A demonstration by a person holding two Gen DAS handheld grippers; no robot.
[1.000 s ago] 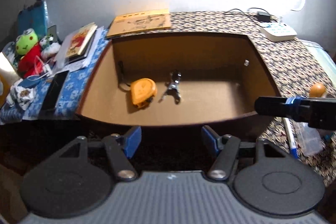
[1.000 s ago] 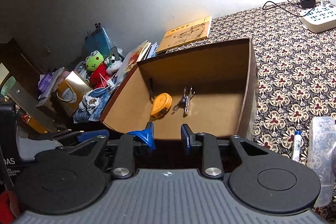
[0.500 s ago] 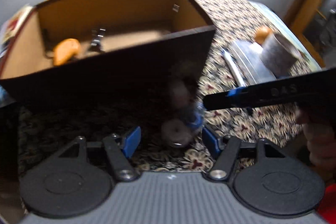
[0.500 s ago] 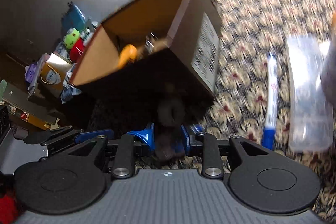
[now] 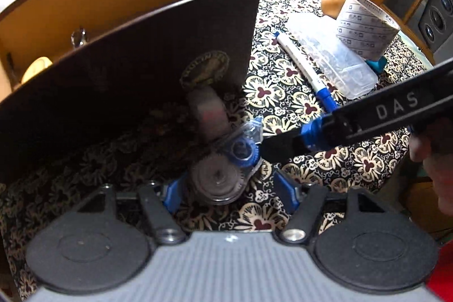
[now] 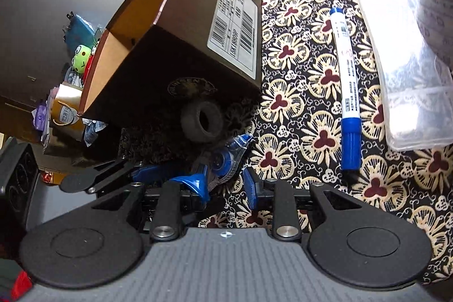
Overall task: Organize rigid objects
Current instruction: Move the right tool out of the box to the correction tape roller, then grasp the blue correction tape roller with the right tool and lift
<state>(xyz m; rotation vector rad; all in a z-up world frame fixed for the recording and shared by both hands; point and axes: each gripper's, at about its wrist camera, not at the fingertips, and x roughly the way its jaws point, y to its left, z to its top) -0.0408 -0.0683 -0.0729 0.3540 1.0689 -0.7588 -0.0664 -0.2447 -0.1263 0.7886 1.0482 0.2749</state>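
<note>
Both grippers dropped; box [image 5: 136, 58] hides its contents.

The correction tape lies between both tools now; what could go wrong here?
1. Both tools, left and right, are open around the correction tape; they may collide.
2. The small tape roll sits just beyond and may get knocked against the cardboard box.

The right gripper [image 6: 226, 184] hangs low over the patterned cloth [image 6: 311, 109] with jaws apart around a clear-and-blue correction tape dispenser [image 6: 223, 160]; a grey roll [image 6: 201, 121] lies beyond against the brown box [image 6: 198, 27], a blue marker [image 6: 346, 87] to the right
</note>
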